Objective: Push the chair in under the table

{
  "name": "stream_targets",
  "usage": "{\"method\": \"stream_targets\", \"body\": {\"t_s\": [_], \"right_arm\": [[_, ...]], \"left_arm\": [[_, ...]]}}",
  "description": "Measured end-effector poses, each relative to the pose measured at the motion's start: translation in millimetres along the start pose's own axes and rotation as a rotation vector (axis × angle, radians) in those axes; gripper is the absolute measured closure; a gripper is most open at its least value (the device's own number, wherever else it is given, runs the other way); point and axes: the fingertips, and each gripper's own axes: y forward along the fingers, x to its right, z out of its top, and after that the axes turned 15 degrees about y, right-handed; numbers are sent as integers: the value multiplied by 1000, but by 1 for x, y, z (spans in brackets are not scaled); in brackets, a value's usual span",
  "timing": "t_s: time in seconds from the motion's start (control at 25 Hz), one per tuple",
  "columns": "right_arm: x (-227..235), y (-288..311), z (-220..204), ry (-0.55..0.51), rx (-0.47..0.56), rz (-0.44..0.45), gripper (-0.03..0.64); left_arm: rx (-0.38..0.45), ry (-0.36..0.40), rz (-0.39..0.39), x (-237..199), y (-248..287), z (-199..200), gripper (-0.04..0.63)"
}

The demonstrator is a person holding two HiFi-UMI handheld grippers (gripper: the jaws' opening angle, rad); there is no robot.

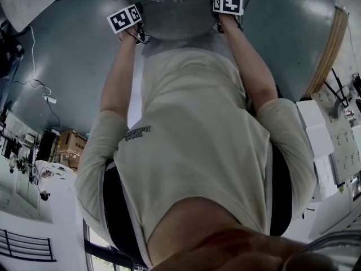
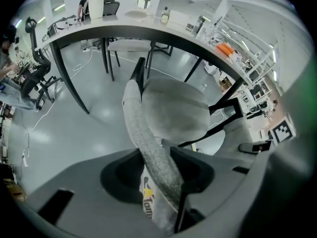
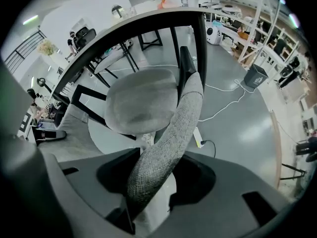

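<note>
Chair backrest [image 2: 136, 118] — gripped between jaws of left gripper [image 2: 154, 165] and right gripper [image 3: 161, 160].

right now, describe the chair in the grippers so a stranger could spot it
Start at the long table with black legs; the chair stands before its edge. Unlike the black office chair nearby, it is grey fabric, with a round seat and a curved backrest gripped by the left gripper and right gripper.
</note>
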Motion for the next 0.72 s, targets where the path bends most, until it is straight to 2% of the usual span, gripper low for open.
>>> {"method": "stream_targets", "body": {"t_s": [0.72], "right_arm": [[-6, 7, 112, -12, 10, -6, 410]], "left_arm": [[44, -21, -7, 1, 19, 115, 426]]}}
